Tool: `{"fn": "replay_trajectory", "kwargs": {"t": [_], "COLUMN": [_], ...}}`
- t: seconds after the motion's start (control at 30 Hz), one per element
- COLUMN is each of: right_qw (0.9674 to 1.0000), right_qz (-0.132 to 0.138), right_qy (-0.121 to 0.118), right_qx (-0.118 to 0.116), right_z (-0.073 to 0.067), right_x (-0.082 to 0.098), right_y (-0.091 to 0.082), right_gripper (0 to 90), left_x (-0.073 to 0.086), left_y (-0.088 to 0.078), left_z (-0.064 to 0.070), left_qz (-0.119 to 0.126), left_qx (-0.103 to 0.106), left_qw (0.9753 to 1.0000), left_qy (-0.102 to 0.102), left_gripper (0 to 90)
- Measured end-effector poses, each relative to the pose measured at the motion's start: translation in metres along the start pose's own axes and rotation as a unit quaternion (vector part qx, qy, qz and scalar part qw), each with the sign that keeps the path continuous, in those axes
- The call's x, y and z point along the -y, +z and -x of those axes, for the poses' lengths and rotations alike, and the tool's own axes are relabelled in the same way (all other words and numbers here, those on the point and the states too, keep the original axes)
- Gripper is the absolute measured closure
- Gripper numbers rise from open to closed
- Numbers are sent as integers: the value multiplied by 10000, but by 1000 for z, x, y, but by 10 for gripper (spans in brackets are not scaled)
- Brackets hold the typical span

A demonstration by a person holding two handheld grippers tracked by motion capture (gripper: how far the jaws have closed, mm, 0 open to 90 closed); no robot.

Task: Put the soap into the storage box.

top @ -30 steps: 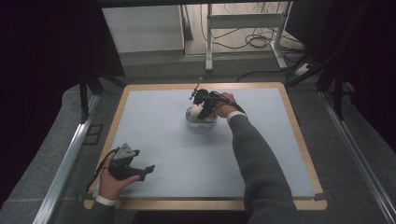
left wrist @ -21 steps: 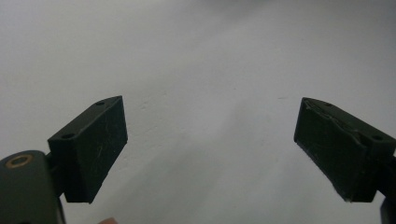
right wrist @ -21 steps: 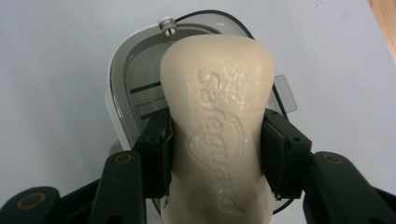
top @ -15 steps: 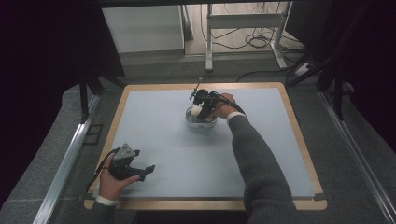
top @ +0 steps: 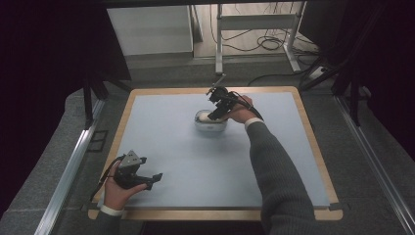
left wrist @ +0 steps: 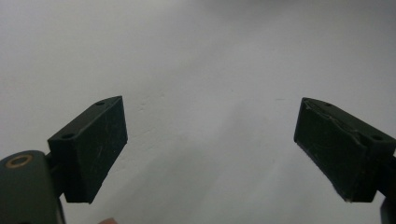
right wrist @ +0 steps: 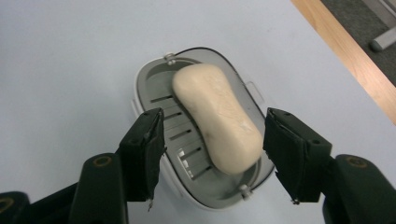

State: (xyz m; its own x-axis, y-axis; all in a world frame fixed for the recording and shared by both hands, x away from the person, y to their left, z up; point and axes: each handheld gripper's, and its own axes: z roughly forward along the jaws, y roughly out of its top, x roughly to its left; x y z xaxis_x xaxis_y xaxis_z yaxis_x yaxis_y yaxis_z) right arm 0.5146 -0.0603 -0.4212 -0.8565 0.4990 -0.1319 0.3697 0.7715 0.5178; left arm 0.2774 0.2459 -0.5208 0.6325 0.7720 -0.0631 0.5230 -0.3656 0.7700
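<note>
Two black jaws on the right gripper (right wrist: 214,122), set moderately apart and just now opening. Between them but untouched, a cream bar of soap (right wrist: 210,100), with a clear gap at each pad. Grips nothing; hovers close above the bar, pointing down at it.

Directly beneath, the soap lying at a slant on the grey slotted insert (right wrist: 161,91) of a white oval soap dish (right wrist: 136,95). Resting fully inside the rim, one end near the far wall, the other near the wall closest to the jaws.

Around the dish, a pale blue mat (top: 195,166) covering a wood-edged table (top: 317,147). From the high view, the dish (top: 210,128) sitting toward the far middle of the mat, with the right gripper (top: 215,113) over it and the right hand (top: 242,110) reaching in on a grey sleeve.

Well apart, near the front left corner of the mat, the left gripper (top: 154,178) in the left hand (top: 115,188). Jaws wide open there (left wrist: 210,140), nothing between them, bare mat below.

Judging by this: soap delivered into the dish and let go, so the main step seems done. Seemingly left: drawing the right gripper up and clear without nudging the bar or the dish. No visible part for the left gripper so far.
</note>
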Motion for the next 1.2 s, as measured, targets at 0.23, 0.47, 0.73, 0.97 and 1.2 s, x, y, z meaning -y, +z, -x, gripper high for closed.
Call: {"fn": "replay_trajectory", "kwargs": {"t": [0.23,0.47,0.73,0.97,1.2], "right_qw": [9995,9982,9941,9900,9841], "right_qz": [259,434,840,1084,1261], "right_qy": [177,340,623,809,1137], "right_qx": [35,214,297,400,521], "right_z": [-3,-5,-15,-23,-36], "right_x": [19,45,93,140,185], "right_y": [-17,-35,-54,-65,-71], "right_gripper": [361,349,344,326,320], "left_x": [0,0,0,0,-1], "left_y": [1,1,-2,-1,0], "left_z": [0,0,0,1,3], "left_qz": [-40,-49,-6,-4,-18], "left_qx": [-6,-34,-61,-77,-96], "left_qw": [10000,10000,10000,10000,9999], "left_qy": [23,23,-20,-14,21], "left_gripper": [101,101,101,101,101]}}
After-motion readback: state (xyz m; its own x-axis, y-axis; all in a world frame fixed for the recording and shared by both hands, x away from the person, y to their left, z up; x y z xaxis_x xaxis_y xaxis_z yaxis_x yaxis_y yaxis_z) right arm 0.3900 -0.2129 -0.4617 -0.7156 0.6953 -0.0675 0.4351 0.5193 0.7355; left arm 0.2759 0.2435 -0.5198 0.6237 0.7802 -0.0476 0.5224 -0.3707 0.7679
